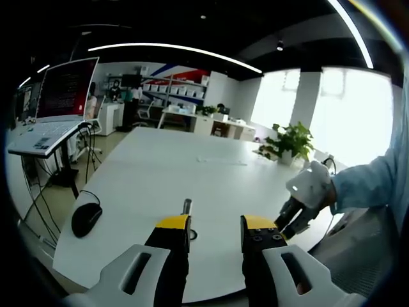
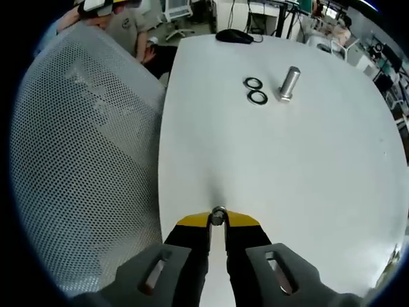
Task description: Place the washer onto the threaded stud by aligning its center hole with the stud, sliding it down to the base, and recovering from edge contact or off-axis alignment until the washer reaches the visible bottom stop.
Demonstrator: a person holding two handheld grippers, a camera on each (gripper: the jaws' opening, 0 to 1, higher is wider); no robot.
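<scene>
Step in hand, as judged: washer picked up, carry to stud not yet done. Right tool (image 2: pixel 218 220) is pressed nearly together, pinching a washer (image 2: pixel 218 215) on edge at the tips, above the counter (image 2: pixel 287 166). Stud (image 2: pixel 289 84) stands upright far off, two spare washers (image 2: pixel 255 91) lying beside it. Left tool (image 1: pixel 216 225) is spread, nothing held. Next: washer to be levelled, hole centred over stud.

No readable text showing anywhere. Laptop screen (image 1: pixel 66 87), at ten o'clock in left gripper view, is glowing reddish, its content too blurred to read. Shelf boxes (image 1: pixel 182 91) at twelve o'clock are showing no legible labels.
</scene>
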